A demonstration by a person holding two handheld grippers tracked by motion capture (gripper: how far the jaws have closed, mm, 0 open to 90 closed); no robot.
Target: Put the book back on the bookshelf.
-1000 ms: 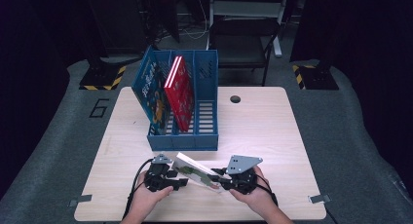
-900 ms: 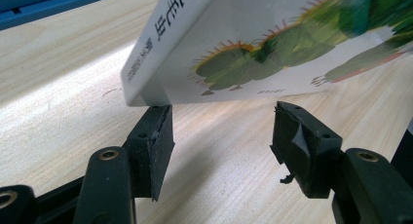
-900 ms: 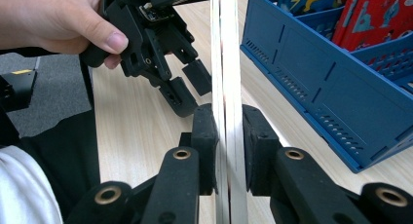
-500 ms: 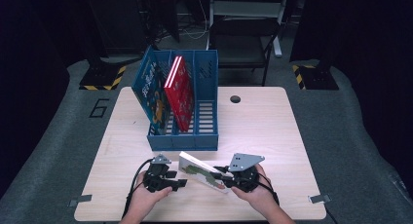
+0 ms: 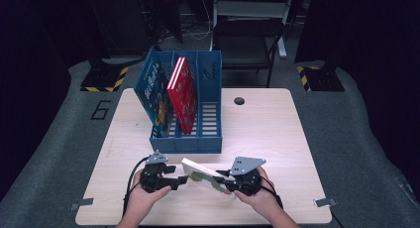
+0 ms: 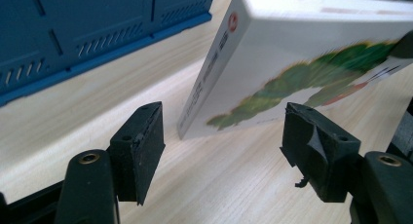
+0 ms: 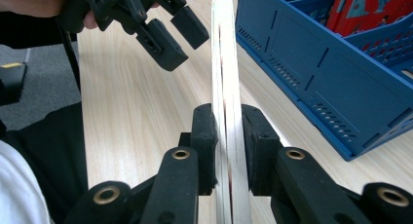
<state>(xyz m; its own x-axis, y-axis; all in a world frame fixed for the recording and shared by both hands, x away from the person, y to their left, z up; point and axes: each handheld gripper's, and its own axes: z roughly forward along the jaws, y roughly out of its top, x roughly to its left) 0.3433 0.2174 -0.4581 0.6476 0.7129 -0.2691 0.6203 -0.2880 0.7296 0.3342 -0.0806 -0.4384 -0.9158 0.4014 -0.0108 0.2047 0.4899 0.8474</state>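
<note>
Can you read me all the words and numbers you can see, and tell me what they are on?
"6": a big number on the grey floor mat.
Blue book cover: print too blurred to read.
Red book cover: too small to read.
White book spine, by a round red logo: print too blurred to read.

Readable marks: one number

A large pale "6" is showing on the grey floor mat (image 5: 100,110) left of the bench (image 5: 277,134). The white book (image 6: 302,53) is carrying a small red round logo and a line of print along its spine, too blurred to read. The covers in the blue file rack (image 5: 208,139) are showing print too small to read.
</note>
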